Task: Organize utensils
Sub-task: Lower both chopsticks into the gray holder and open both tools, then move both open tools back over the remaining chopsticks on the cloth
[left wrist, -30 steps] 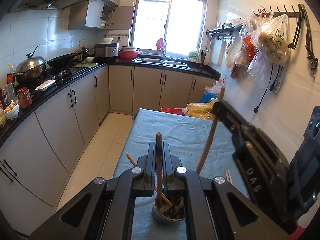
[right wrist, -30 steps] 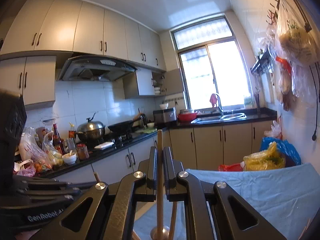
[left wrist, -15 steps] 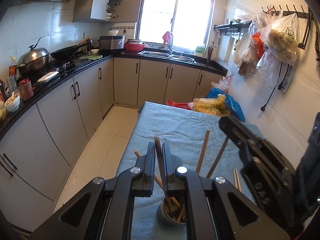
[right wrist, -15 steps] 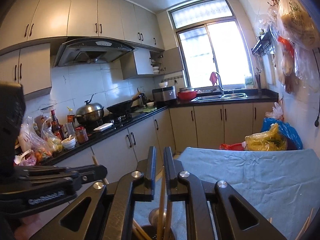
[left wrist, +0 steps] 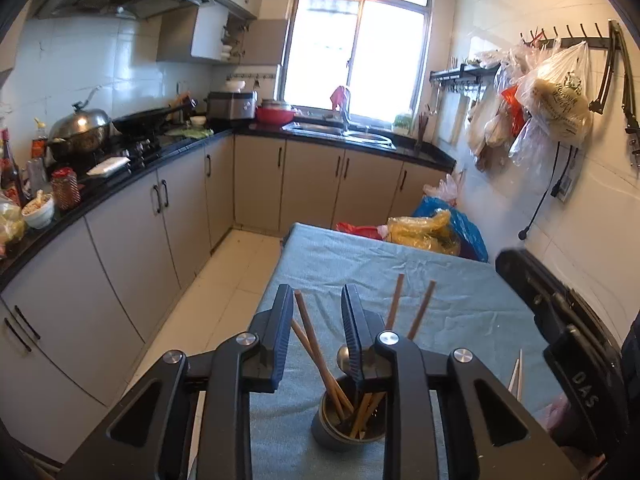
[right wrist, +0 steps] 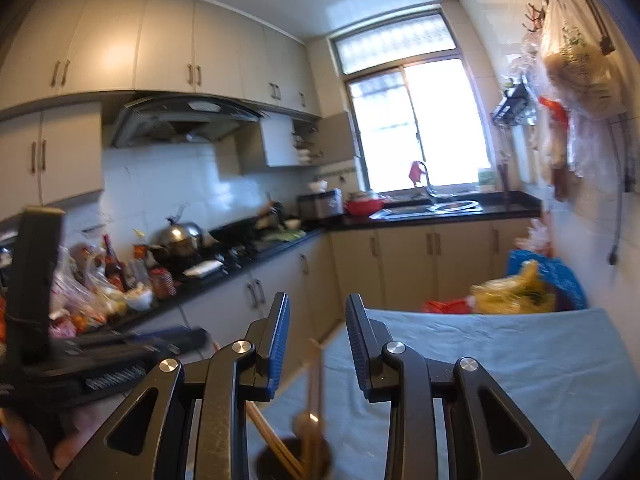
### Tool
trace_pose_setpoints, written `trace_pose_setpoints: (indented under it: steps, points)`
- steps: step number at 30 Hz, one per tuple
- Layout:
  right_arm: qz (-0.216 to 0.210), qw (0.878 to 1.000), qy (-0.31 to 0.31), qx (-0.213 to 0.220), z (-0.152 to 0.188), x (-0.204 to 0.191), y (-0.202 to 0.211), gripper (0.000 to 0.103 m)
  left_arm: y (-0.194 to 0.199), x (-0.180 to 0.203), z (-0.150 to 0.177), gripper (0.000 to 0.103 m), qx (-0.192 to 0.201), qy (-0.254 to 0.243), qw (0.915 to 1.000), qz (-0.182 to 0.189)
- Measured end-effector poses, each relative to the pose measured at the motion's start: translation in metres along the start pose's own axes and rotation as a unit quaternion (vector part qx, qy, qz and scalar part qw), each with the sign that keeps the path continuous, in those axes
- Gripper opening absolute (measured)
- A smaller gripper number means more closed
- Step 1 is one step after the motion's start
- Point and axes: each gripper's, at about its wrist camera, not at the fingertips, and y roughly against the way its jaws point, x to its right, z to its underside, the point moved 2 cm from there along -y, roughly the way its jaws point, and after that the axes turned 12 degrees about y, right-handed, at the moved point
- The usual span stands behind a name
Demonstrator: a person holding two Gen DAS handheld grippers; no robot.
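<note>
A dark round utensil cup (left wrist: 344,428) stands on the blue-cloth table (left wrist: 360,264), holding several wooden chopsticks (left wrist: 316,344) and a metal spoon (left wrist: 345,356). My left gripper (left wrist: 317,300) is open just above the cup, its jaws apart on either side of a leaning chopstick, not touching it. My right gripper (right wrist: 317,312) is open above the same cup (right wrist: 296,460), which shows blurred with chopsticks (right wrist: 314,392) standing in it. More chopsticks (left wrist: 516,376) lie loose on the cloth to the right.
Cabinets and a cluttered black counter (left wrist: 100,184) with wok and pots run along the left. Plastic bags (left wrist: 432,232) sit at the table's far end. Bags hang from wall hooks (left wrist: 552,92) at right. The other gripper's body (left wrist: 568,344) is close on the right.
Both grippers have opened and let go of the chopsticks they held; the chopsticks now stand in the cup. The right gripper has lifted a little.
</note>
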Motion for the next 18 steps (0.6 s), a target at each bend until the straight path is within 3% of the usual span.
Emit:
trace_pose_setpoints:
  steps: [2, 4, 9, 18]
  points:
    - [0.007, 1.0, 0.0, -0.017, 0.008, 0.006, 0.011, 0.032, 0.014, 0.006, 0.008, 0.04, 0.016, 0.001, 0.9999, 0.001]
    - [0.019, 0.999, -0.006, -0.036, 0.022, 0.016, 0.024, 0.032, 0.023, 0.015, 0.02, 0.046, 0.022, 0.001, 0.9997, 0.009]
    - [0.053, 0.995, -0.018, -0.085, 0.059, 0.048, 0.056, 0.031, 0.025, 0.054, 0.057, 0.047, -0.007, -0.029, 0.999, 0.032]
    - [0.129, 0.975, -0.111, -0.142, 0.118, 0.151, 0.115, 0.031, -0.016, 0.13, 0.125, 0.047, -0.117, -0.078, 0.9874, 0.072]
